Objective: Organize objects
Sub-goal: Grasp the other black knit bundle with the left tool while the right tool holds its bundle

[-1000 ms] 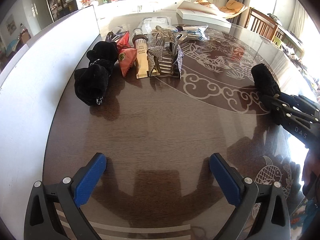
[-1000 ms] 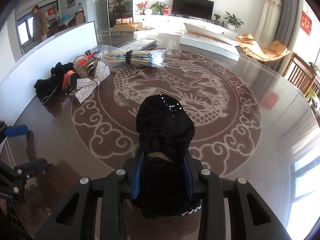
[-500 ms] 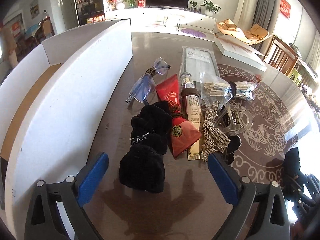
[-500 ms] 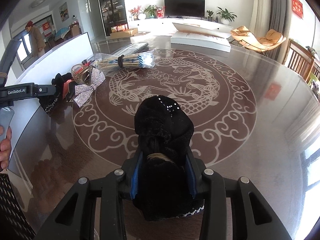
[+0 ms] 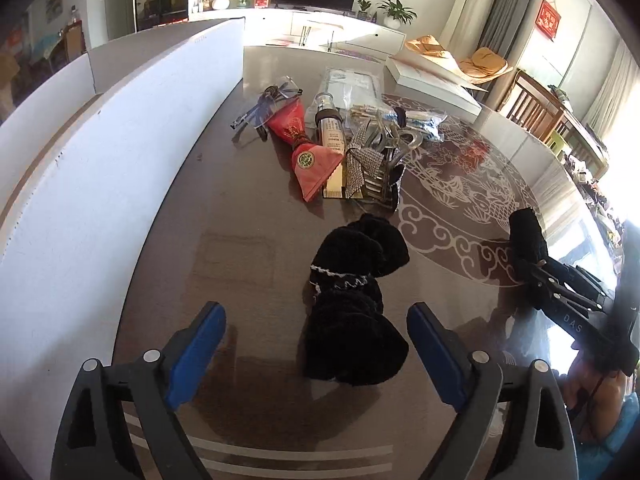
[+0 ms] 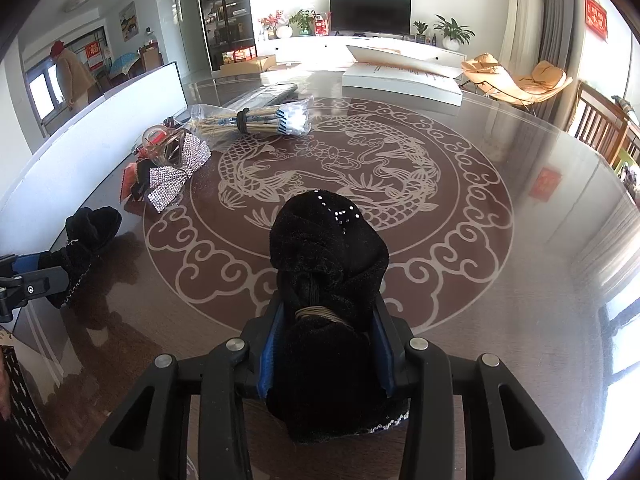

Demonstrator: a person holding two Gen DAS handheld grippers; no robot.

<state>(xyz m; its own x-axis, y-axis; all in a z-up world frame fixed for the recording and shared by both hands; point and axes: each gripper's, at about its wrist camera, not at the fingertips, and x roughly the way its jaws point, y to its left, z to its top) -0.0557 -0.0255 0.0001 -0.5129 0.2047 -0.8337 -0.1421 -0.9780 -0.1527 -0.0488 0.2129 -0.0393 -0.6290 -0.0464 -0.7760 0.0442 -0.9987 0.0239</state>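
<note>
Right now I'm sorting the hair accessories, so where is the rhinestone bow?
The rhinestone bow lies on the table's left side in the right wrist view, clipped to a clear hair claw, beside the red pouch.

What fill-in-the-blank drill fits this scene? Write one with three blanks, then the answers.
1. The right claw is shut on a black ____ bow.
2. The left claw is ____, with the second black bow lying on the table between its blue pads.
3. The rhinestone bow lies beside the ____ pouch.

Missing words: velvet; open; red
</note>
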